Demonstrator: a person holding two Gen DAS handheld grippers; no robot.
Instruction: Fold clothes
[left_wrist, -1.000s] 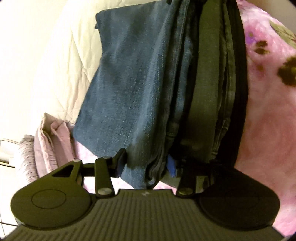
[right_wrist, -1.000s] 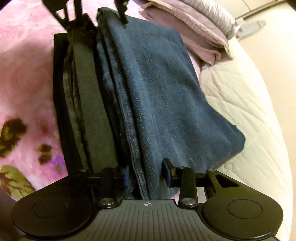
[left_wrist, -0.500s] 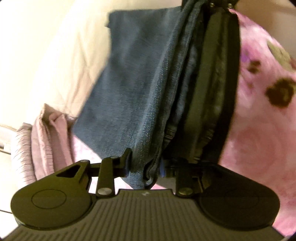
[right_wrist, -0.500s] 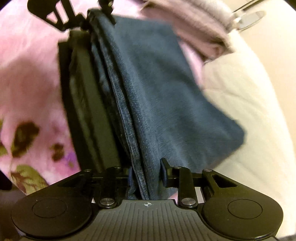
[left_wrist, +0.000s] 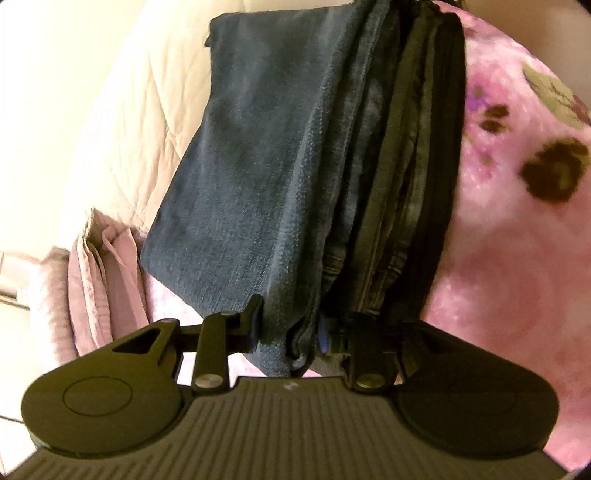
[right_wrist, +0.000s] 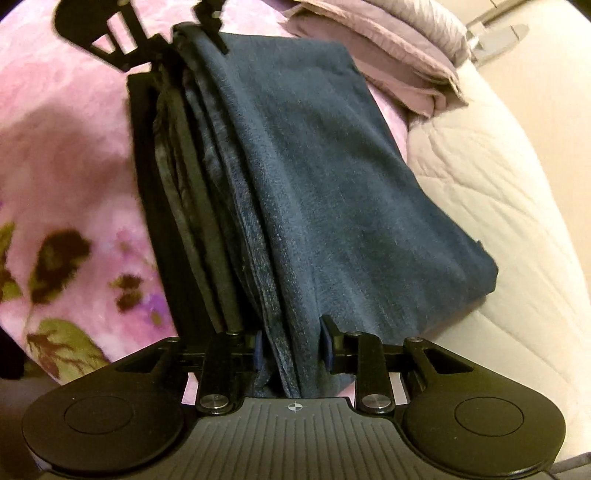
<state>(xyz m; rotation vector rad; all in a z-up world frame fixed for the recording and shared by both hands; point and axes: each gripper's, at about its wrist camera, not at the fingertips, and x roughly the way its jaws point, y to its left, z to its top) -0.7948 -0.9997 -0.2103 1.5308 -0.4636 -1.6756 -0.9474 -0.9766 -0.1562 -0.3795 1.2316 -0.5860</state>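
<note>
Folded blue jeans (left_wrist: 258, 166) stretch between my two grippers, their thick folded edge pulled taut and the rest draping towards the cream quilt. My left gripper (left_wrist: 290, 328) is shut on one end of that edge. At the other end my right gripper (right_wrist: 291, 349) is shut on the same edge, blue pads pressing both sides. In the right wrist view the jeans (right_wrist: 332, 184) run up to the left gripper (right_wrist: 184, 33) at the top. A stack of dark olive and black folded clothes (left_wrist: 424, 166) lies against the jeans on the blanket side, also visible as the dark stack (right_wrist: 173, 184).
A pink floral blanket (left_wrist: 517, 240) covers the bed on one side, and a cream quilted cover (right_wrist: 498, 166) on the other. Folded mauve cloths (right_wrist: 388, 55) lie beyond the jeans, near the bed's edge. Pale floor tiles (left_wrist: 11, 295) show past them.
The left jaws have narrowed onto the jeans' folded edge. The jeans now hang tighter and straighter between the two grippers, and the view has shifted slightly over the bed.
</note>
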